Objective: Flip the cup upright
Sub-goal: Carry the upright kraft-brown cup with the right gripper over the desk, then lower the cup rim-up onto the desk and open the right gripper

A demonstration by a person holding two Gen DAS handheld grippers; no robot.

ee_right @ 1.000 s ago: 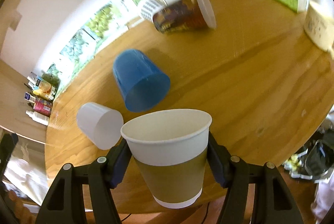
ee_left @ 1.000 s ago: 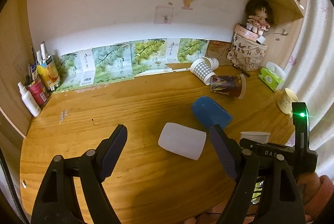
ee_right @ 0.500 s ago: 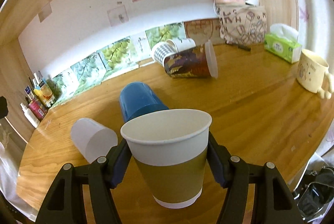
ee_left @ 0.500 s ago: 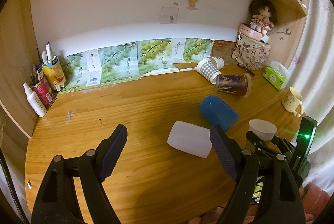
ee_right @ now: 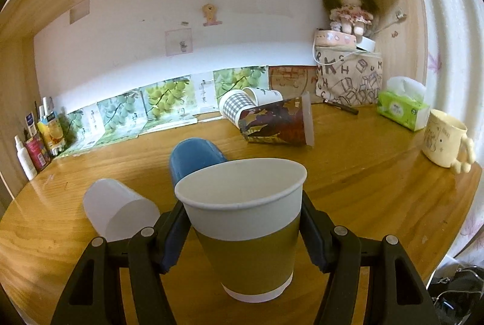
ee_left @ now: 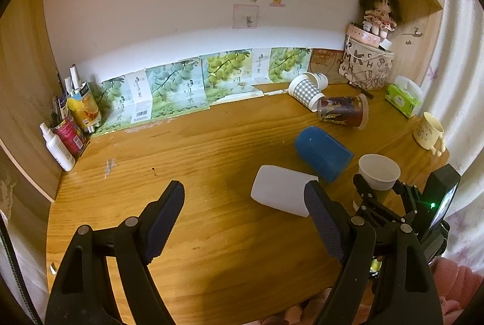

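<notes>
My right gripper (ee_right: 245,237) is shut on a white and olive paper cup (ee_right: 246,231), held upright with its mouth up, its base at or just above the wooden desk (ee_right: 363,182). The same cup (ee_left: 378,173) shows in the left wrist view at the right, between the right gripper's fingers. My left gripper (ee_left: 242,222) is open and empty above the desk's front. A white plastic cup (ee_left: 281,193) lies on its side just ahead of it, near its right finger. A blue cup (ee_left: 322,152) lies on its side behind that.
A dark patterned cup (ee_right: 276,123), a checked paper cup (ee_right: 234,108) and another white cup lie on their sides at the back. A cream mug (ee_right: 441,140), tissue pack (ee_right: 400,108) and lettered bag (ee_right: 348,77) stand at the right. Bottles (ee_left: 66,128) stand at back left.
The right gripper has turned level, bringing the paper cup upright and down toward the desk. The left gripper has drawn back a little and stays open.
</notes>
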